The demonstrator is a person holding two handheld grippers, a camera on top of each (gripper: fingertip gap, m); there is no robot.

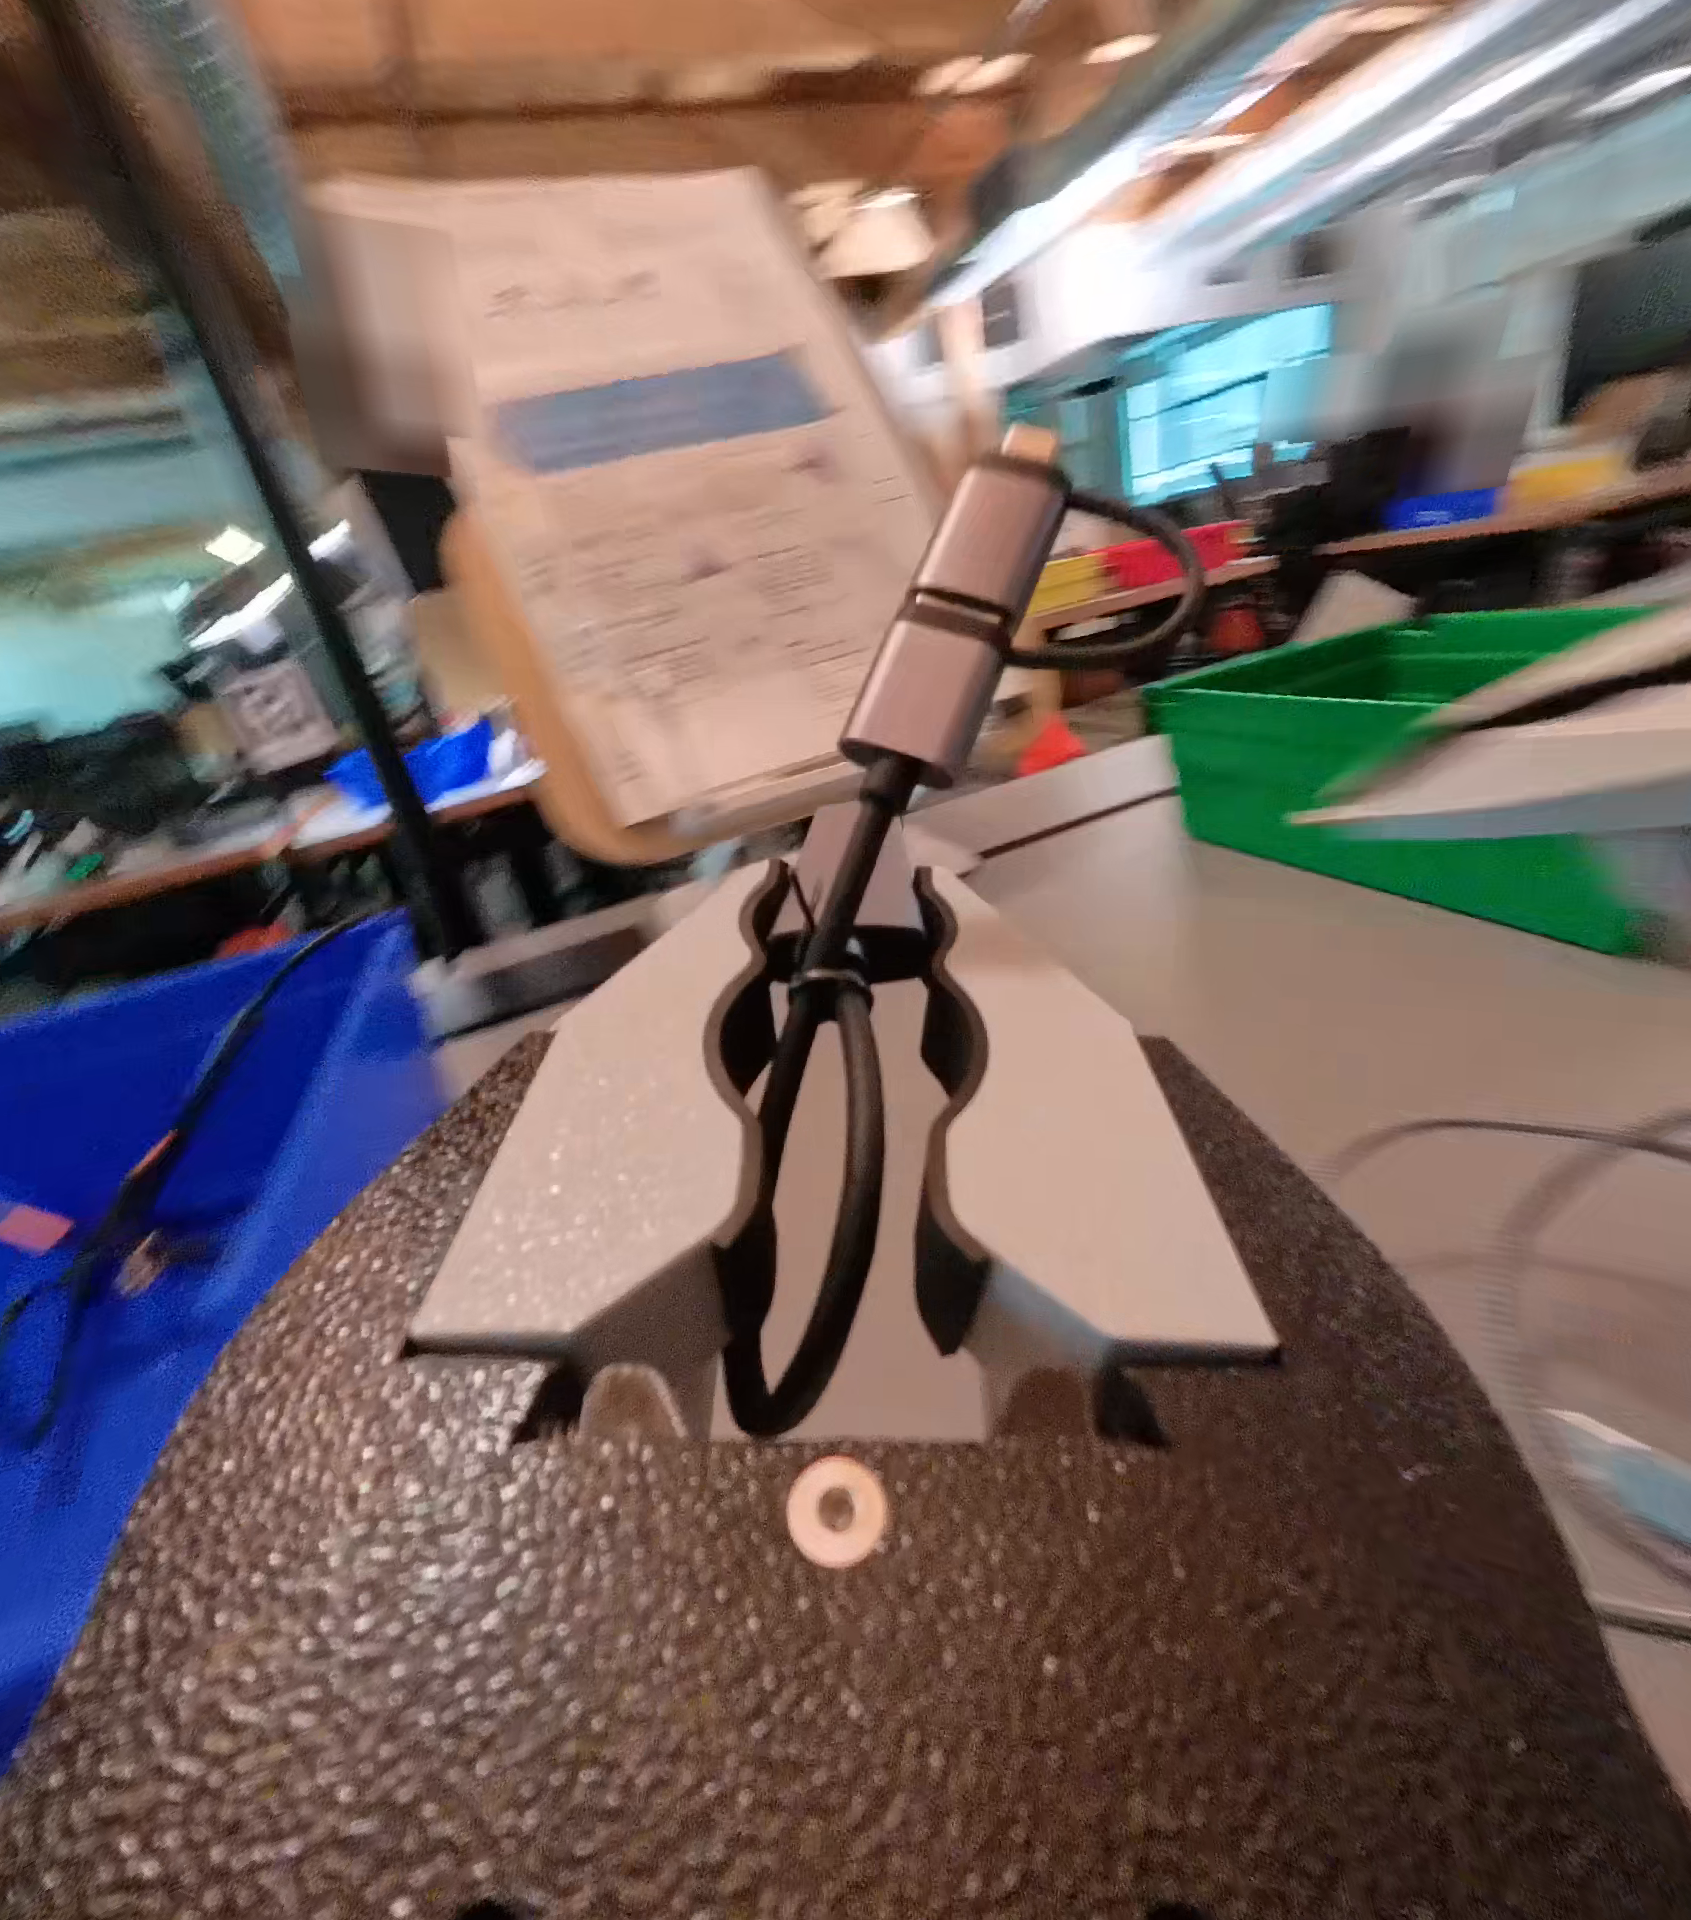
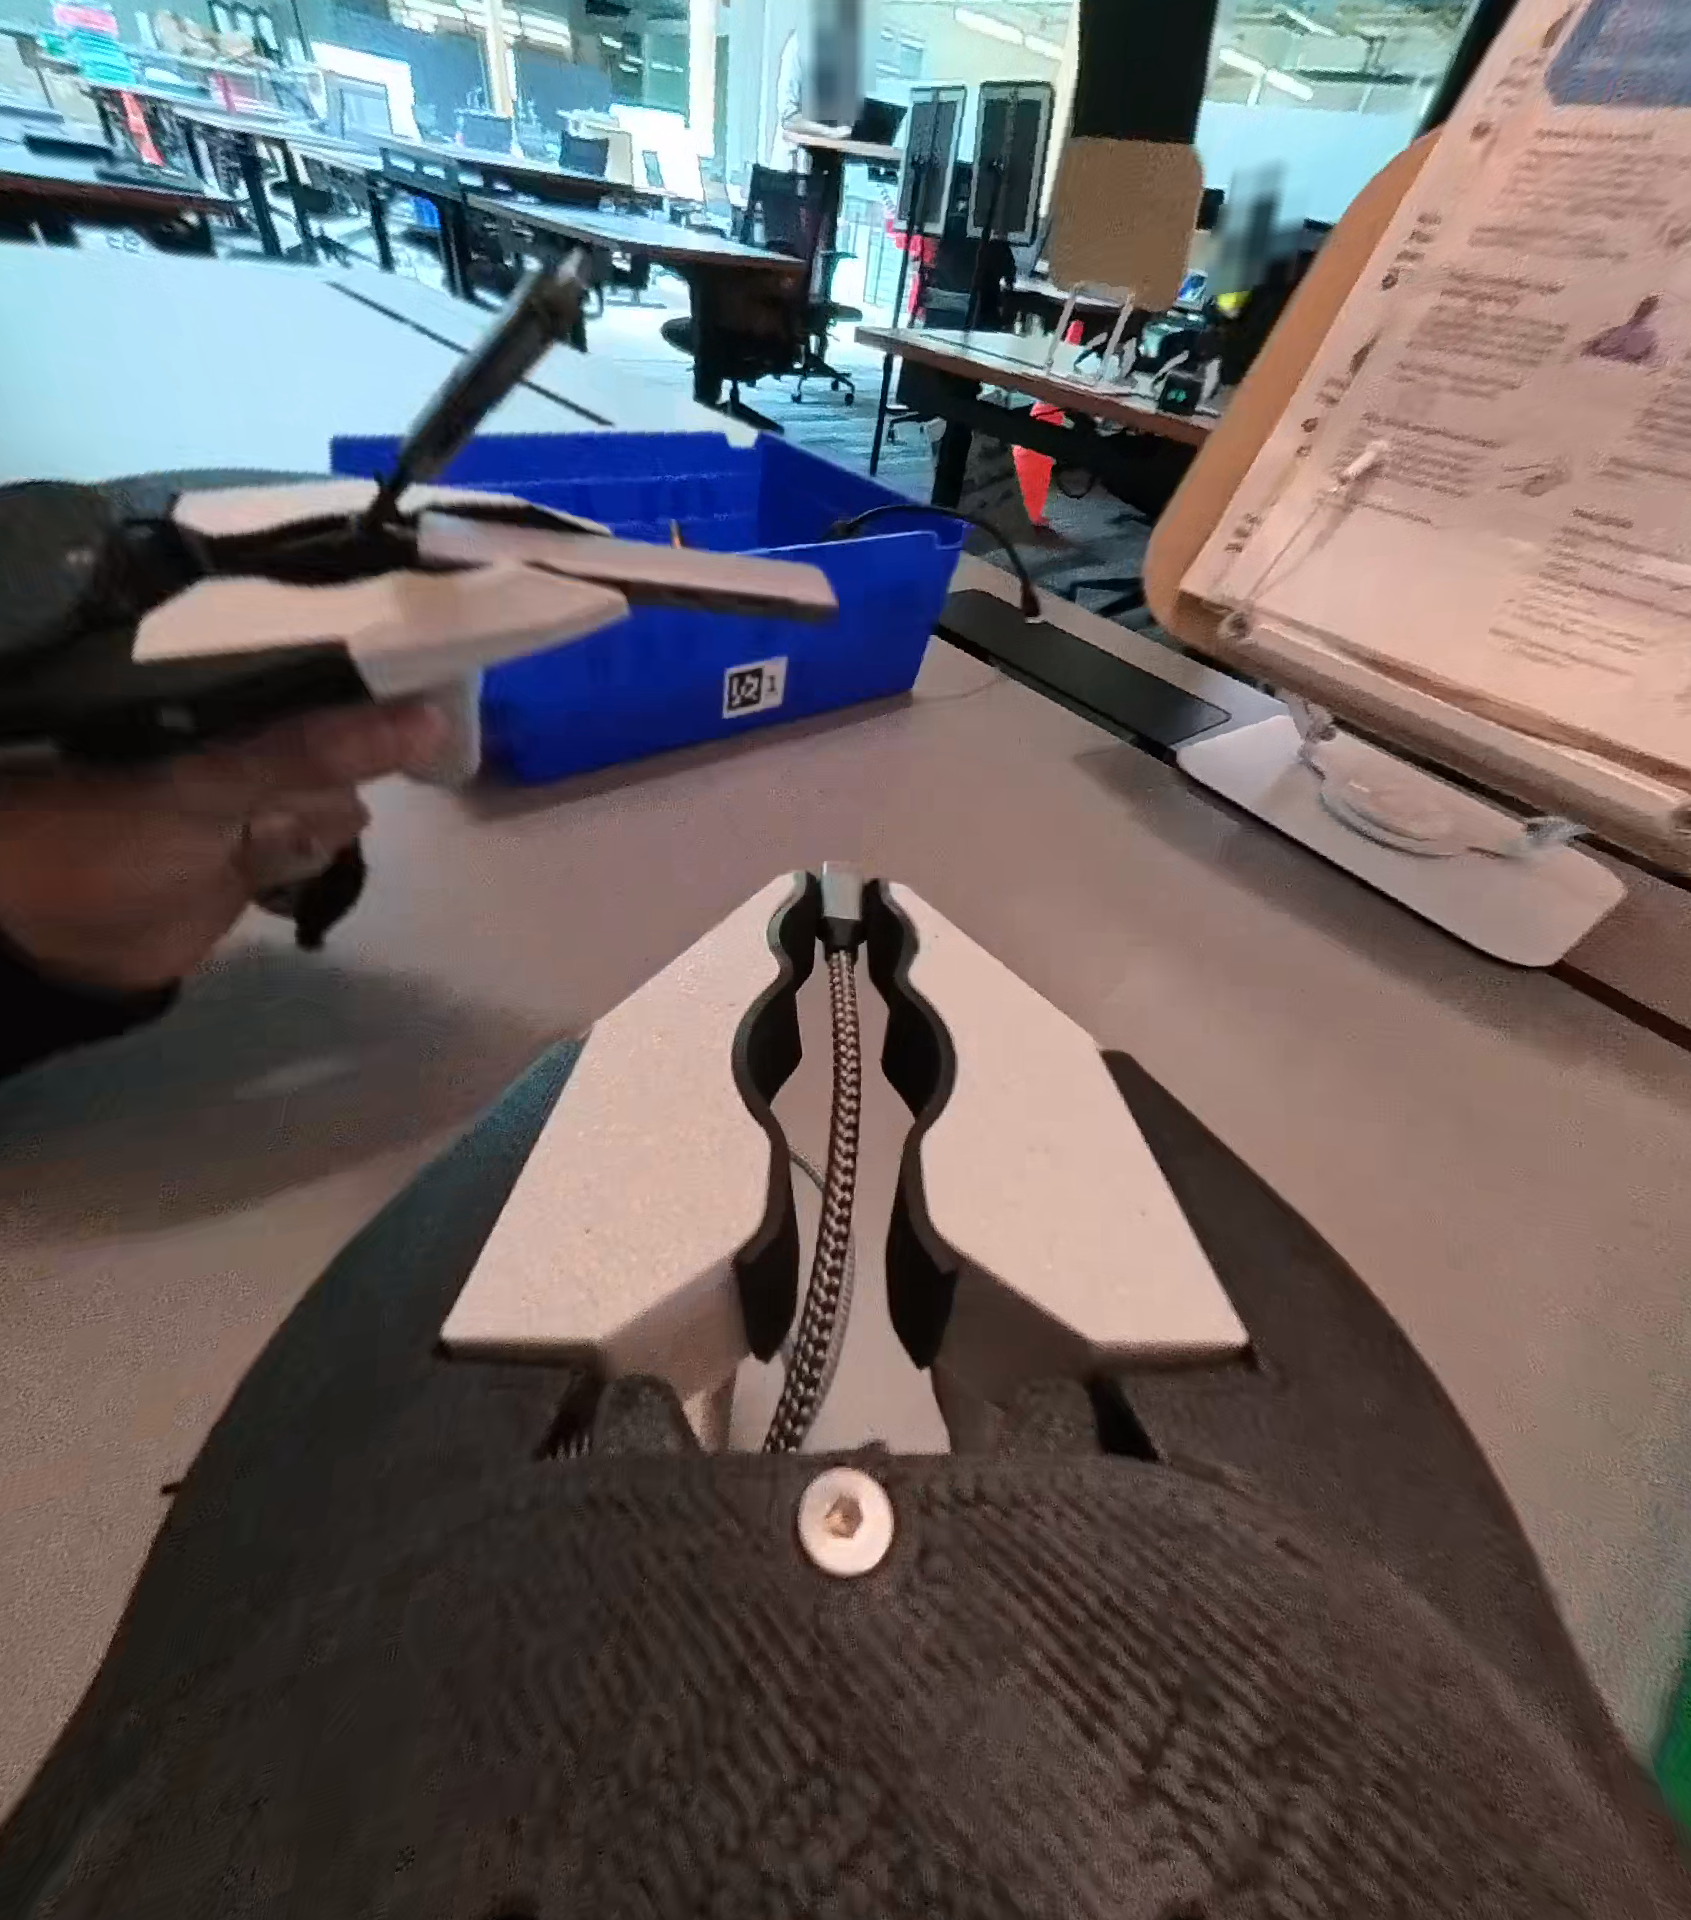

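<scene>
**Two grippers, each clamped on a cable**

Nearest the lens in the left wrist view, the left gripper (image 1: 846, 914) has its grey fingers drawn narrow on a thin black cable (image 1: 820, 1174), which loops down between them. Past the tips, toward 1 o'clock, the cable's grey metal two-part adapter plug (image 1: 955, 613) stands tilted in the air. In the right wrist view the right gripper (image 2: 839, 914) is likewise nearly closed, pinching the silver plug end of a black-and-white braided cable (image 2: 836, 1143) that runs back along the gap between its fingers. At 10 o'clock from there, the left gripper appears again, held by a person's hand (image 2: 166, 831) above the grey tabletop (image 2: 1236, 1195). Just behind it sits a blue plastic bin (image 2: 716, 582). A clipboard of printed pages (image 2: 1506, 395) leans on a stand at 2 o'clock. A green plastic bin (image 1: 1392, 748) lies at 2 o'clock in the left wrist view.
</scene>
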